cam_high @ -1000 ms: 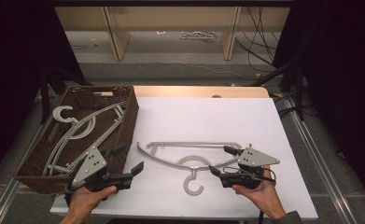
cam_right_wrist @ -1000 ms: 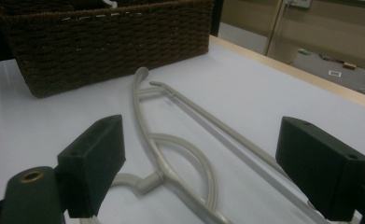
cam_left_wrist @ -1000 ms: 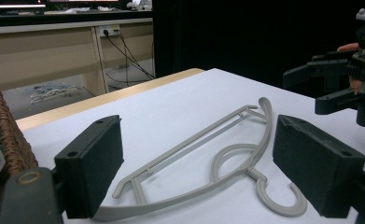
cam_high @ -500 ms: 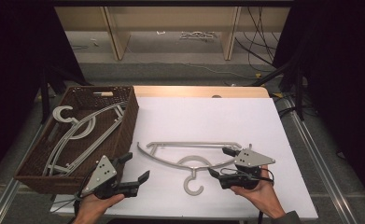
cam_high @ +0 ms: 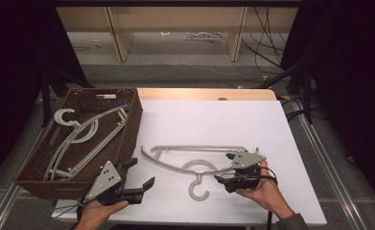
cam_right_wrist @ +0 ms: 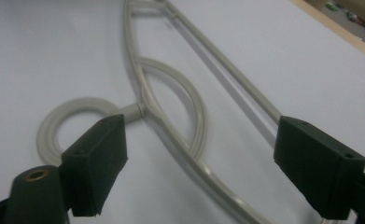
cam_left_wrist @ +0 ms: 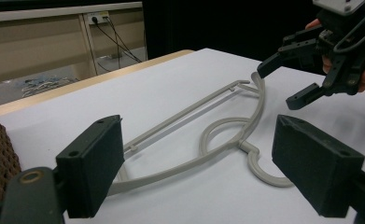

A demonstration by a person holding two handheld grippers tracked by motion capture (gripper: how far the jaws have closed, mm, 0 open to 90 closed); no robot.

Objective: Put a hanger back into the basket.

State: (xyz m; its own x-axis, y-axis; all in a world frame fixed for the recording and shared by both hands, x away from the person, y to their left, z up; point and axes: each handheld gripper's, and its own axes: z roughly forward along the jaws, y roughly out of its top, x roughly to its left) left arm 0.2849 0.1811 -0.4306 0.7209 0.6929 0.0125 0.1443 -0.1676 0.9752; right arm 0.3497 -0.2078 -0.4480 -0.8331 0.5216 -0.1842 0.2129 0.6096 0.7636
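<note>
A pale grey plastic hanger [cam_high: 194, 160] lies flat on the white table top [cam_high: 214, 120], its hook [cam_high: 198, 190] pointing toward the near edge. My right gripper [cam_high: 222, 167] sits at the hanger's right end, held in a hand. Its jaws stand wide and have just been closing a little. In the right gripper view the hanger's arm [cam_right_wrist: 145, 93] runs between the pads without touching them. My left gripper [cam_high: 143, 171] hovers open near the hanger's left end, with nothing in it. The left gripper view shows the hanger [cam_left_wrist: 208, 140] ahead and the right gripper [cam_left_wrist: 287, 84] beyond it.
A dark brown wicker basket [cam_high: 136, 122] stands at the table's left, close behind my left gripper. Several more grey hangers [cam_high: 79, 129] lie inside it. Wooden shelving and loose cables [cam_high: 266, 43] are on the floor beyond the table's far edge.
My left gripper has shifted a little to the right, away from the basket's corner and toward the hanger. The right gripper has stayed at the hanger's right end, and the hanger has not moved.
</note>
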